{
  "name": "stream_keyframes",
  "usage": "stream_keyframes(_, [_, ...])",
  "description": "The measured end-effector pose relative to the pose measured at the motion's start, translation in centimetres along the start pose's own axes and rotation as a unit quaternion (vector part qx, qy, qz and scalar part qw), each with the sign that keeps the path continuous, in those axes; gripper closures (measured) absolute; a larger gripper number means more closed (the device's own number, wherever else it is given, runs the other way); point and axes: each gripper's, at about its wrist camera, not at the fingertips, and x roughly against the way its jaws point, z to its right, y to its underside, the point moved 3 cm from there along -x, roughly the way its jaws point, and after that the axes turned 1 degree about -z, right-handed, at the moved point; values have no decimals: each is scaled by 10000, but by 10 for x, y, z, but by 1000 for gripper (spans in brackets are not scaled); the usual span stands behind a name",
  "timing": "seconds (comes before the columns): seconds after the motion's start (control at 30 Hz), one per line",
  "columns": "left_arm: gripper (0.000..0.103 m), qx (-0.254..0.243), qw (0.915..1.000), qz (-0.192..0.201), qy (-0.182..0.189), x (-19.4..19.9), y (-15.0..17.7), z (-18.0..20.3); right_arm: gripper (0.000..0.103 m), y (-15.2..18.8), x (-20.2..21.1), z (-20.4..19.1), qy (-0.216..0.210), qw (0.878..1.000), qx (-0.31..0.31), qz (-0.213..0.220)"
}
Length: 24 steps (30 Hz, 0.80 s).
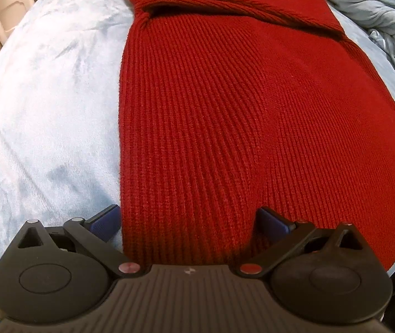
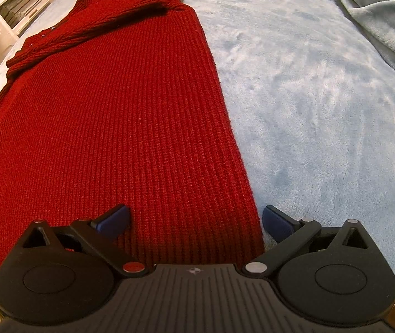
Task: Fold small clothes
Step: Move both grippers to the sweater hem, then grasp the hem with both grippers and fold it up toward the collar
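Observation:
A red ribbed knit sweater [image 1: 225, 111] lies flat on the light blue blanket [image 1: 45, 111], collar far, hem near, with a sleeve folded across its chest. It also shows in the right wrist view [image 2: 114, 125]. My left gripper [image 1: 189, 219] is open and straddles the sweater's near left hem corner, left finger on the blanket, right finger on the knit. My right gripper [image 2: 196, 220] is open and straddles the near right hem corner. Neither holds anything.
A crumpled pale blue-grey cover [image 1: 377, 8] lies at the far right of the bed, also in the right wrist view [image 2: 386, 14]. A white shelf unit [image 2: 6, 8] stands beyond the bed's far left edge.

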Motion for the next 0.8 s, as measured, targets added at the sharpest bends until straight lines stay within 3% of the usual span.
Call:
stream_keyframes(0.43, [0,31,9998,-188,50,-4,-8,-3,2,0,1,-2,8,10000,48,-36])
stream_keyframes(0.53, [18,100,9999,-46,68,5,-6,-5,26,3,9,-7,-41,9999,128,-40])
stream_keyframes(0.6, [33,239,9996,2,166,11,-7,-12,70,6,16,-10,-209,9997,147,-45])
stream_keyframes(0.63, [37,364,9990,18,259,14,-8,-15,79,7,19,-11,-363,9993,96,-71])
stream_keyframes(0.67, [54,441,9984,36,366,17,-9,-18,80,8,20,-11,-550,9984,-27,-121])
stream_keyframes(0.7, [62,487,9975,58,507,21,-11,-18,81,7,22,-11,-578,9982,-124,-112])
stream_keyframes(0.8, [73,409,9977,141,518,33,-15,-15,83,4,30,-12,-543,9983,-200,-53])
